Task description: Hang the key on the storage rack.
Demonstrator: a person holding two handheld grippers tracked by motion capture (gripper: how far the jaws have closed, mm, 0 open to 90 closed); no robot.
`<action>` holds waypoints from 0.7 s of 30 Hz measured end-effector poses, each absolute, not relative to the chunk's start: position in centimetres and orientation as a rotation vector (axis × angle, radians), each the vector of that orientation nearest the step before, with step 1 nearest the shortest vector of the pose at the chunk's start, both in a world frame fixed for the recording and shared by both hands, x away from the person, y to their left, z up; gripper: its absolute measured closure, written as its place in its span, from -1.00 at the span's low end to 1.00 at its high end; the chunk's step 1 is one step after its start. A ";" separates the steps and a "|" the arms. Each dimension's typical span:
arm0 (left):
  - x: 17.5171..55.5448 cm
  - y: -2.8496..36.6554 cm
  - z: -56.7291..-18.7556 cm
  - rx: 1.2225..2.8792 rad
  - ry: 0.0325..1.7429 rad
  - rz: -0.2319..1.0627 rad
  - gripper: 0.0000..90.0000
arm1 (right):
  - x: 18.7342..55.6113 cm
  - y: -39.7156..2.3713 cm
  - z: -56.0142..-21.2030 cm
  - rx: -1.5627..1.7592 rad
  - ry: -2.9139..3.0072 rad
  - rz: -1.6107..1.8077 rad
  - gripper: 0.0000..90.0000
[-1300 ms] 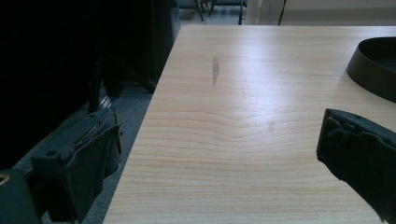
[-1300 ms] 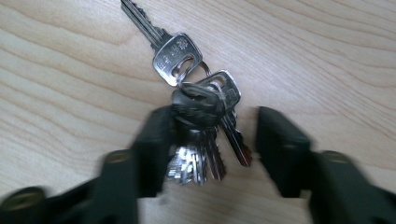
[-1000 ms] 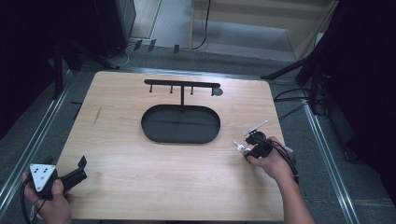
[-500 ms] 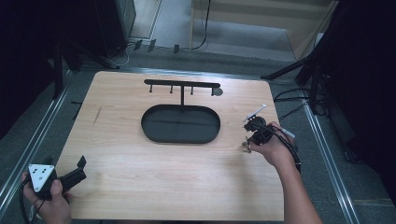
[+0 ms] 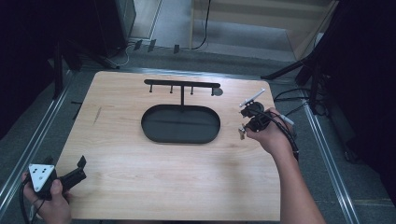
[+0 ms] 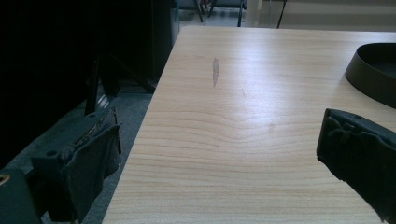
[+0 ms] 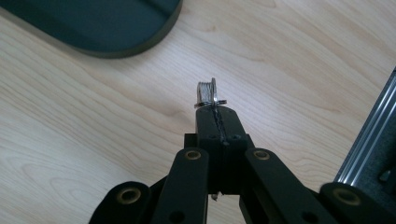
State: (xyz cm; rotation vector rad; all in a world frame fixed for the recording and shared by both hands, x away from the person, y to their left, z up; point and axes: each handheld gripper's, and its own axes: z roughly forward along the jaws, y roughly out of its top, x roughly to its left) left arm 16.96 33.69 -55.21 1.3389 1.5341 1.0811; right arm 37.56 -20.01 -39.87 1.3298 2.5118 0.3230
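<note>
Pale woodgrain table (image 5: 154, 182) is carrying a black oval tray (image 5: 180, 123) with a T-shaped hook rack (image 5: 182, 85) behind. Left gripper (image 5: 80, 164) is idling wide open, near-left corner. Right gripper (image 7: 215, 109) is pinching small metal key rings (image 7: 208, 93) right of tray.

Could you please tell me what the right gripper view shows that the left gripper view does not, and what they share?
The right gripper view alone shows the right gripper shut on a small metal ring piece, and a metal rail at the table's side. The left gripper view alone shows the left gripper open with nothing between its jaws, a grey smudge on the wood, and dark floor. Both show the wooden table and the black oval tray.
</note>
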 end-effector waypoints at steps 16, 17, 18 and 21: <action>17.1 33.6 -55.2 1.337 1.539 1.091 -0.99 | 40.5 -15.9 -35.5 1.504 2.540 0.323 1.00; 17.1 33.5 -55.2 1.335 1.540 1.092 -0.99 | 40.7 -15.7 -35.0 1.513 2.530 0.336 1.00; 17.1 33.5 -55.2 1.336 1.539 1.092 -0.99 | 40.8 -15.5 -34.6 1.517 2.529 0.348 1.00; 17.1 33.6 -55.2 1.337 1.539 1.093 -0.99 | 41.0 -14.8 -33.7 1.527 2.515 0.349 1.00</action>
